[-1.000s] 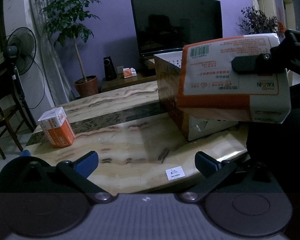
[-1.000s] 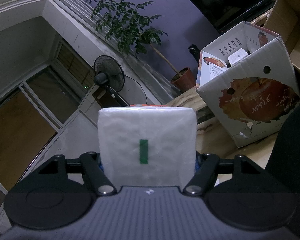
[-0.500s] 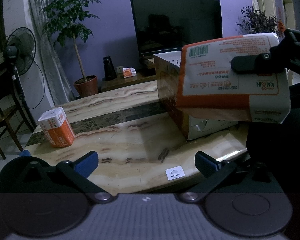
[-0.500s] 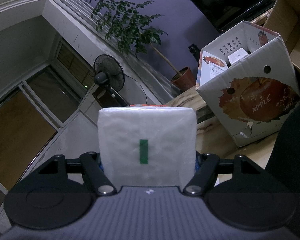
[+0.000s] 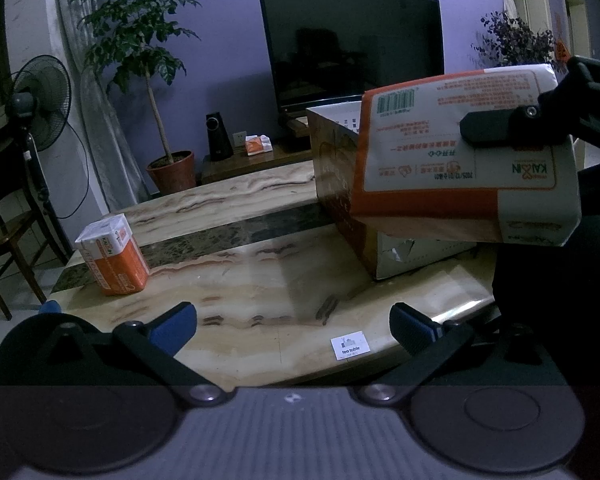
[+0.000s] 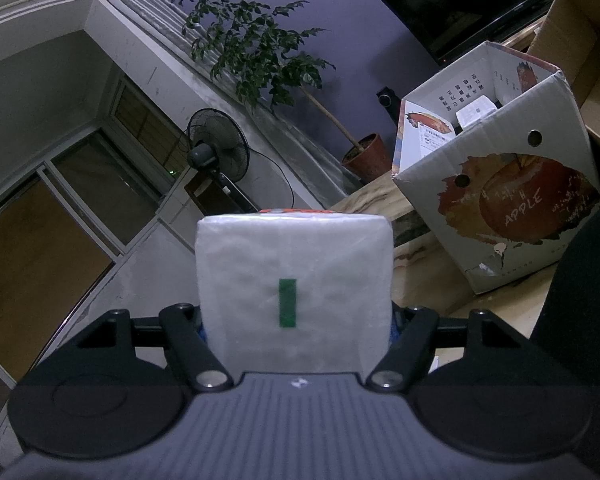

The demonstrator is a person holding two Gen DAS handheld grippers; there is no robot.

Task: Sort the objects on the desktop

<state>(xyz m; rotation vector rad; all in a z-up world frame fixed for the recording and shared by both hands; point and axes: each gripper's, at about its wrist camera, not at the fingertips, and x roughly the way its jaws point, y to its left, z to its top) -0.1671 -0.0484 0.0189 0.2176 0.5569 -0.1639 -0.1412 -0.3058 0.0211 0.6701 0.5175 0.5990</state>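
Item one: my right gripper [image 6: 296, 320], jaws pinching a tissue pack [image 6: 294, 276] by its two long sides, white end face with a green strip toward the camera; in the left wrist view the same tissue pack [image 5: 460, 168] shows its orange-and-white printed side with a barcode, held in the air above the right part of the tea table [image 5: 260, 280], in front of the apple carton [image 5: 340, 184]. Item two: my left gripper [image 5: 294, 324], jaws spread wide with nothing between the blue pads, hanging over the near edge of the tabletop beside a small white label [image 5: 350, 345] reading "tea table". Item three: a second tissue pack [image 5: 112, 256], orange and white, standing on end near the left edge of the tabletop, well apart from both grippers. Item four: the apple carton [image 6: 500, 184], open at the top, tilted in the right wrist view, printed with a red apple and the word APPLE, standing at the right side of the tabletop with white packets visible inside. Item five, background: television [image 5: 352, 48], potted tree [image 5: 140, 60], standing fan [image 5: 36, 108], a plain brown carton [image 6: 580, 40] behind the apple carton.
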